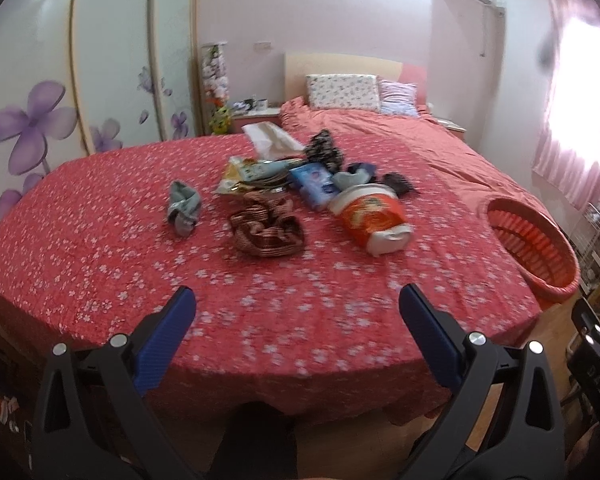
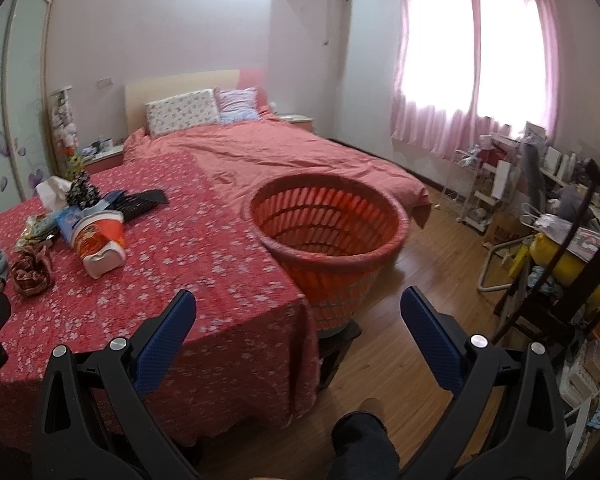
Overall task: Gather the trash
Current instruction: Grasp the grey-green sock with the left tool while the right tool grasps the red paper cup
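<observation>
A heap of litter and small cloth items lies on the red flowered bedspread (image 1: 100, 248). Nearest the basket is a tipped orange-and-white noodle cup (image 1: 370, 216) (image 2: 96, 242). Behind it lie a blue packet (image 1: 314, 182), a yellow wrapper (image 1: 240, 174) and white tissue (image 1: 270, 140). A brown scrunchie (image 1: 266, 228) and a grey-blue cloth (image 1: 184, 206) rest closer to me. An orange slatted basket (image 2: 328, 236) (image 1: 532, 248) stands at the bed's right side. My left gripper (image 1: 298, 312) is open above the near bed edge. My right gripper (image 2: 298, 312) is open before the basket, holding nothing.
Pillows (image 2: 184, 116) and a headboard are at the far end of the bed. A flowered wardrobe (image 1: 60, 80) fills the left wall. Cluttered shelves, a chair (image 2: 572, 280) and a pink-curtained window (image 2: 476, 60) are on the right. A wood floor (image 2: 412, 288) runs beside the bed.
</observation>
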`<state>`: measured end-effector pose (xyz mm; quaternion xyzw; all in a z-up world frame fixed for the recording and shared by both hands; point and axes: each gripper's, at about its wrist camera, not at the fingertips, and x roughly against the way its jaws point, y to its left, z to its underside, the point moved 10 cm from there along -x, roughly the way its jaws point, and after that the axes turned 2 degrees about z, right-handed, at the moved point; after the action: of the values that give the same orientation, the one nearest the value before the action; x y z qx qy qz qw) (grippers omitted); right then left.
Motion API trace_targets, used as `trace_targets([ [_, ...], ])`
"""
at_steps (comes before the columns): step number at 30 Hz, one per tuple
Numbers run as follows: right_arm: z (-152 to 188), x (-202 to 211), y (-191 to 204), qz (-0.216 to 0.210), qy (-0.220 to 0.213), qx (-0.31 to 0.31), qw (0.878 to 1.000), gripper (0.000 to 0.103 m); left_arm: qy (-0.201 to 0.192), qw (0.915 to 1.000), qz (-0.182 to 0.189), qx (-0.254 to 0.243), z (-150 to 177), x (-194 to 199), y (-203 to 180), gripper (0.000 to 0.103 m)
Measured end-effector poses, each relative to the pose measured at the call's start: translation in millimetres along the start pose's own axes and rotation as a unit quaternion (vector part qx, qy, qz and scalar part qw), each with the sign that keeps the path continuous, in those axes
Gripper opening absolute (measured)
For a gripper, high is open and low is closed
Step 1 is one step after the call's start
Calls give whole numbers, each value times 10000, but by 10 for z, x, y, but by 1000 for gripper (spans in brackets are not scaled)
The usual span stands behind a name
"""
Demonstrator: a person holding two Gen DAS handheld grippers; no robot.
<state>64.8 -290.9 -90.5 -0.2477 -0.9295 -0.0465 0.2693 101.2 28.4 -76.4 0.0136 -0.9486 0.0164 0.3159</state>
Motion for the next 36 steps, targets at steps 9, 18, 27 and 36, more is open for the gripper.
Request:
trace_targets([
  [9,-48,-255,728,-1129,415,252,9924,101,252,9980,-246,534,-216,-494,760,99],
  [18,-227,-608,1674,-2079,778,680,9727,101,505,9957,-500,600,-491,-991,1385,99],
  [27,-62,-1028,2225,-2080,1209,1322,9616,101,813,9938,-450,610,-595,-1449,1626,99],
  [36,-101,-1220,2343,-2099,1385,1297,9591,91,1276,9881,-253,827,-562,-1868,1687,85],
])
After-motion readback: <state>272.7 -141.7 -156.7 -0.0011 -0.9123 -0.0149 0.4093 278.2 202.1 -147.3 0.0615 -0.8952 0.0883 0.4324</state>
